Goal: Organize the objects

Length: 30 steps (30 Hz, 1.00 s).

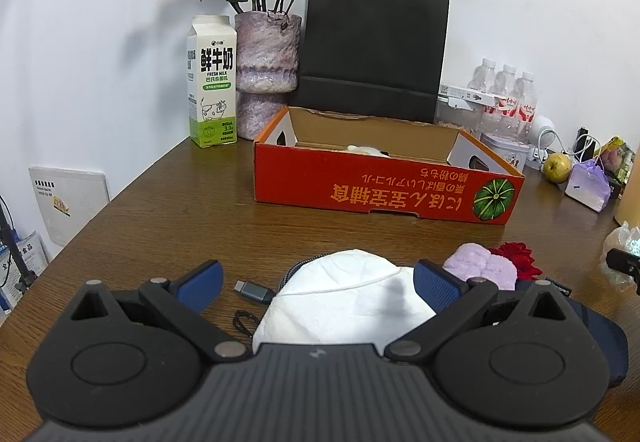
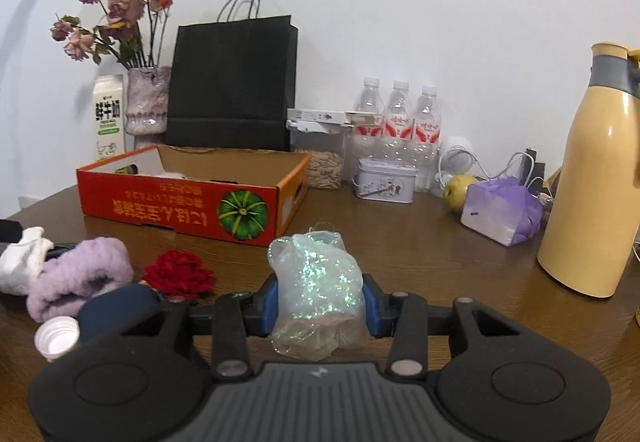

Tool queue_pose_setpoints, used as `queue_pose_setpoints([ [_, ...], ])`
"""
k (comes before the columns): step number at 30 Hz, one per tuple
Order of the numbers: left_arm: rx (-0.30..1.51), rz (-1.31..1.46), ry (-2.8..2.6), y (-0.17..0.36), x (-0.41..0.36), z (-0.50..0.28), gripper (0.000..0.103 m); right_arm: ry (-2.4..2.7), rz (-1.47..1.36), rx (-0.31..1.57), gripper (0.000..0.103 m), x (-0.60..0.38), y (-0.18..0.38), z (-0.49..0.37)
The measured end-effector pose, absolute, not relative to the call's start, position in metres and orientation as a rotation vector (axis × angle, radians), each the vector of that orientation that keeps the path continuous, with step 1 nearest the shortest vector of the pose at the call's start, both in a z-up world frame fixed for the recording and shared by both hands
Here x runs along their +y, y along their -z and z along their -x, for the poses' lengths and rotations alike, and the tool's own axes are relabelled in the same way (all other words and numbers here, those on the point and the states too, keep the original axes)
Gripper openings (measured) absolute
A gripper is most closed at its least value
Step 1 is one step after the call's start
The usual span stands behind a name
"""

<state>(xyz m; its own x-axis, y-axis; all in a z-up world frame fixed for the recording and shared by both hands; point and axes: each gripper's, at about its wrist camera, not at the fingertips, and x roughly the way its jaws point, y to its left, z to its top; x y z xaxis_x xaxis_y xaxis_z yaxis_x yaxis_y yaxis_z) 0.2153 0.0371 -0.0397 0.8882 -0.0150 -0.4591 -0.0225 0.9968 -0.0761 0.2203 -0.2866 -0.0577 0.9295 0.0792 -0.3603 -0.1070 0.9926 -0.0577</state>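
An open red cardboard box (image 1: 384,194) stands mid-table, also in the right wrist view (image 2: 176,210). My left gripper (image 1: 320,284) is open, its blue pads either side of a white pouch (image 1: 344,298) lying on the table. A grey USB adapter (image 1: 254,288) lies left of the pouch. A lilac fluffy band (image 1: 480,266) and a red fabric rose (image 1: 516,256) lie to the right. My right gripper (image 2: 319,306) is shut on a glittery clear bag (image 2: 316,282). The band (image 2: 80,274), the rose (image 2: 178,274) and a white cap (image 2: 56,338) lie to its left.
A milk carton (image 1: 212,82), vase of dried roses (image 1: 266,78), black paper bag (image 1: 372,50), water bottles (image 2: 400,122), a tin (image 2: 384,184), a pear (image 2: 456,190), a purple packet (image 2: 500,210) and a yellow flask (image 2: 592,170) line the back and right.
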Motion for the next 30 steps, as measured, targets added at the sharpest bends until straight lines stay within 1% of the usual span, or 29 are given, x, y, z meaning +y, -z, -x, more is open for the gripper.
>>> queue_pose_setpoints([
  [14,0.481,0.078,0.018,0.039,0.036,-0.211,0.103,-0.116,0.085,0.328,0.04,-0.262,0.056,-0.201],
  [24,0.498,0.069,0.033,0.041,0.035,-0.211,0.103,-0.119,0.074,0.336,0.04,-0.251,0.056,-0.2],
  [30,0.547,0.044,0.047,0.048,0.03,-0.216,0.103,-0.116,0.067,0.33,0.04,-0.253,0.056,-0.2],
])
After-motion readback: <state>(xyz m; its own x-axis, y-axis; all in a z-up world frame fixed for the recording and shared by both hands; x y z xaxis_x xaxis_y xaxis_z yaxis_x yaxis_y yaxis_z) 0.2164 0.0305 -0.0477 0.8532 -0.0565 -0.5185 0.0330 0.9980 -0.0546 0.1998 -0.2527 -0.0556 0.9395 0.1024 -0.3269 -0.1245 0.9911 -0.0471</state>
